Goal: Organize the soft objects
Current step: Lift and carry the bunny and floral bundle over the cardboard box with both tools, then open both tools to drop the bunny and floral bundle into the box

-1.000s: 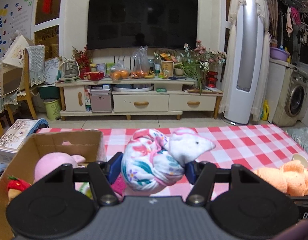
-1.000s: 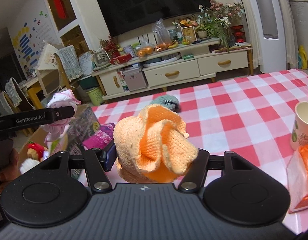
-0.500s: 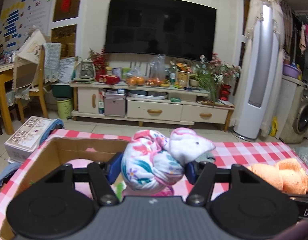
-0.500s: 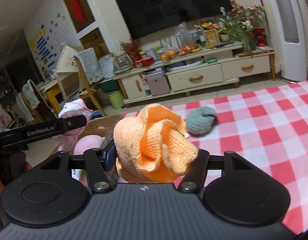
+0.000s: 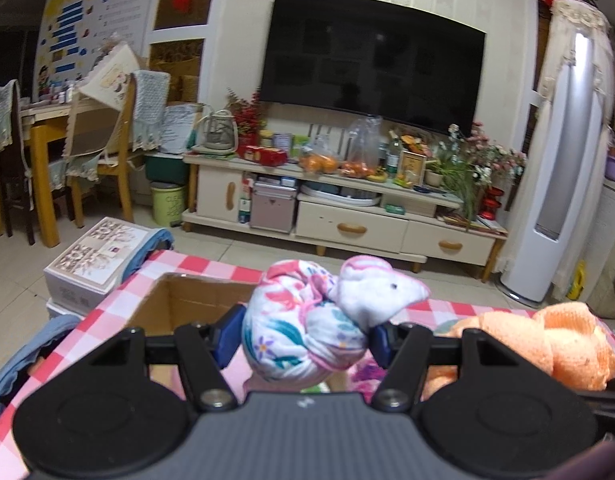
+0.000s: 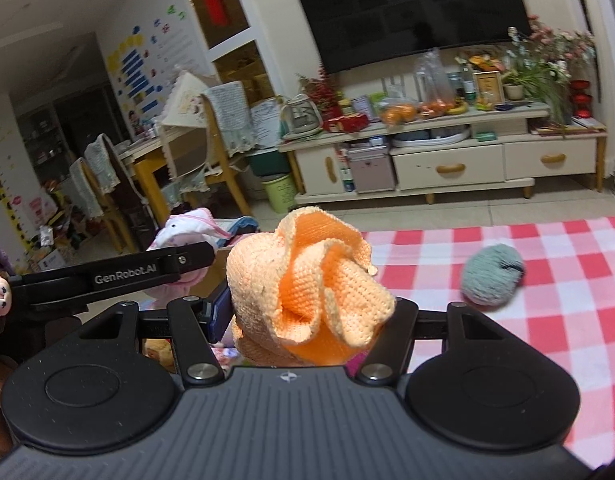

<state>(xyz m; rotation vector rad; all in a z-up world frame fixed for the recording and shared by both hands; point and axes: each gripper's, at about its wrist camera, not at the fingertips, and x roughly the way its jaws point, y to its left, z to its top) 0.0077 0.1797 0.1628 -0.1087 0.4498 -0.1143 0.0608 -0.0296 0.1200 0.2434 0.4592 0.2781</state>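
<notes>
My left gripper [image 5: 307, 338] is shut on a floral plush mouse [image 5: 319, 320], white with pink and teal flowers, held over the open cardboard box [image 5: 187, 296]. My right gripper [image 6: 311, 312] is shut on an orange knitted item [image 6: 307, 284], held just right of the left gripper; that item also shows in the left wrist view [image 5: 547, 340]. The plush mouse [image 6: 187, 232] and the left gripper's arm [image 6: 119, 276] show at the left of the right wrist view. A grey-green knitted ball [image 6: 493, 274] lies on the checked cloth to the right.
The table has a red-and-white checked cloth [image 6: 547, 320]. Soft toys lie inside the box, mostly hidden. Beyond the table edge are a patterned carton [image 5: 95, 260] on the floor, a TV cabinet [image 5: 347, 216], chairs [image 5: 103, 152] and a tall white air conditioner [image 5: 559, 184].
Both grippers have moved left and forward over the box with their loads still held. The box has come under the left gripper. The grey-green ball has shifted to the right in the right wrist view.
</notes>
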